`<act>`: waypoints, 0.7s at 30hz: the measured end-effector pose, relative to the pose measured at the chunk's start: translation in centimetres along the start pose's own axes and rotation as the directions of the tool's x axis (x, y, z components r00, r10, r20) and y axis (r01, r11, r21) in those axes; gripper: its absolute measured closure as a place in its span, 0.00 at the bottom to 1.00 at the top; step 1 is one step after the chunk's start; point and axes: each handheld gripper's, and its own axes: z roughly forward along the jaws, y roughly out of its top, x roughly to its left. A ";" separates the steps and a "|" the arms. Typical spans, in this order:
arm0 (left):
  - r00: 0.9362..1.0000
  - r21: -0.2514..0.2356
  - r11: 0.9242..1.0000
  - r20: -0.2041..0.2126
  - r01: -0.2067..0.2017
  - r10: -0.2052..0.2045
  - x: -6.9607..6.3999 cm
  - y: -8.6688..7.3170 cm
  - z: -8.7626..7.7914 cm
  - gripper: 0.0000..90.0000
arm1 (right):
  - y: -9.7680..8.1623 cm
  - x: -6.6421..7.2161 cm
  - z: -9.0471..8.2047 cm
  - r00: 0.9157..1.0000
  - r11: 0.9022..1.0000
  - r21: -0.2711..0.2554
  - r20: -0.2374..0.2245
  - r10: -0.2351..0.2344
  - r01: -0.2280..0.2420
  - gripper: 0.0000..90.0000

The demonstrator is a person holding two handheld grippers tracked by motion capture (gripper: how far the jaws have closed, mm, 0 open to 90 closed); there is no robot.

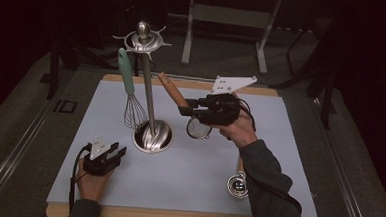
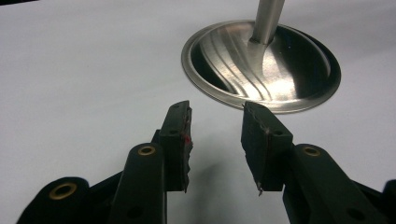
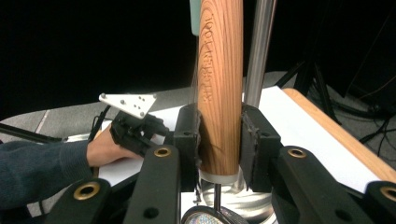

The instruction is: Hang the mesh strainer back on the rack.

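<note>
The table (image 1: 278,158) carries a steel utensil stand (image 1: 152,136) with a whisk (image 1: 131,103) hanging from it. Above the table, beside the stand, the right gripper (image 3: 219,140) has its fingers closed on a strainer's wooden handle (image 3: 219,84). The left gripper (image 2: 217,140) rests near the stand's base, fingers apart and empty.

— Is there any writing to read?
— Yes: engraved letters run lengthwise down the wooden handle (image 3: 219,88) clamped in my right gripper (image 3: 219,140), but they are too faint to make out.

table (image 1: 279,143), white mat | utensil stand base (image 1: 153,136) | steel ladle (image 1: 237,185)
</note>
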 end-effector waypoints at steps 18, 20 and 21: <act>1.000 0.001 1.000 0.000 0.000 0.000 0.0 0.0 0.0 0.70 | 1.7 0.6 -0.3 1.000 0.997 -0.069 0.006 -0.024 0.025 0.78; 1.000 0.001 1.000 0.000 0.001 -0.001 0.0 0.0 0.0 0.70 | 2.0 0.7 -0.2 1.000 0.995 -0.097 0.004 -0.018 0.018 0.79; 1.000 0.001 1.000 0.000 0.001 -0.001 0.0 0.0 0.0 0.70 | 2.0 0.7 -0.2 1.000 0.995 -0.097 0.004 -0.018 0.018 0.79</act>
